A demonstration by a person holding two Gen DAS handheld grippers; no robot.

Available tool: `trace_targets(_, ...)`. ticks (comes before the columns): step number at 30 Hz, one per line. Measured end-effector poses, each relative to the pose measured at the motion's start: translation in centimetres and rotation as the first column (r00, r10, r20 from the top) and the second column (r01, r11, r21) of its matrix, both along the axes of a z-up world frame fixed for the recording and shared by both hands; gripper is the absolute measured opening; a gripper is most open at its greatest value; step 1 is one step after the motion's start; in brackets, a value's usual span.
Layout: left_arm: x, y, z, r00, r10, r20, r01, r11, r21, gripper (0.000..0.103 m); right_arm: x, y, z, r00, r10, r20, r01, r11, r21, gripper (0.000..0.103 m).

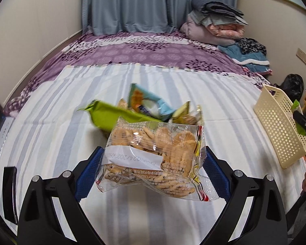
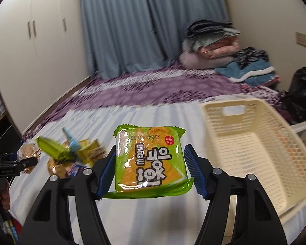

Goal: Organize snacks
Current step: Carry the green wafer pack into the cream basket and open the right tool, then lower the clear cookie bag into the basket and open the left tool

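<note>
Each tool (image 1: pixel 153 169) (image 2: pixel 150 169): black arms, silver screws, blue ribbed pads (image 2: pixel 193 173) (rubber, perhaps).

Clear cookie bag (image 1: pixel 153 157) & green snack pack (image 2: pixel 151 159) held up; other packs piled (image 1: pixel 140 110) on bed; cream basket (image 2: pixel 255 143) empty.

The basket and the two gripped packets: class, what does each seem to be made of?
Basket: probably rigid cream plastic, matte, with moulded holes and a handle slot.
Cookie bag: thin clear glossy film; contents show through, creases glint.
Green packet: printed glossy film, likely plastic; shiny highlights, crimped zigzag edge.
</note>
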State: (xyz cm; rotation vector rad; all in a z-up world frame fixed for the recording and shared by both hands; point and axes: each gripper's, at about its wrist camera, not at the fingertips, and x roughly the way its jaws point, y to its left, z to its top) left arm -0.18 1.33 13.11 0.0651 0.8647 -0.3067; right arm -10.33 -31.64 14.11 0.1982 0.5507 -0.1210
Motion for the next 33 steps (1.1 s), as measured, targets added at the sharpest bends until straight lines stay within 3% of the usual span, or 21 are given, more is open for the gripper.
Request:
trace_targets(8,-1.1,-7.1,1.8,0.992,-0.124,0.019,0.123,0.992,0.009,0.095,-3.9,-7.6,0.2,0.976,-0.215,0.032,0.215,0.977,-0.002,0.065)
trace_targets(15,-1.6,-12.8,3.1,0.971,-0.235,0.04,0.234,0.972,0.023,0.095,-5.9,-12.5,-1.9,0.935,-0.354,-0.008,0.354,0.935,0.014,0.066)
trace_targets(19,-2.0,-16.2,4.0,0.954,-0.296,0.052,0.295,0.955,0.025,0.095,-6.8,-14.2,-2.7,0.917,-0.398,-0.022,0.399,0.917,0.026,0.07)
trace_targets(21,-2.3,-17.3,4.2,0.946,-0.319,0.054,0.318,0.948,0.024,0.095,-7.2,-14.7,-2.8,0.913,-0.408,-0.009,0.408,0.912,0.04,0.078)
trace_targets(33,-4.4,-25.0,5.7,0.888,-0.456,0.062,0.457,0.89,0.01,0.095,-8.8,-16.0,-2.4,0.886,-0.463,0.041,0.461,0.886,0.046,0.079)
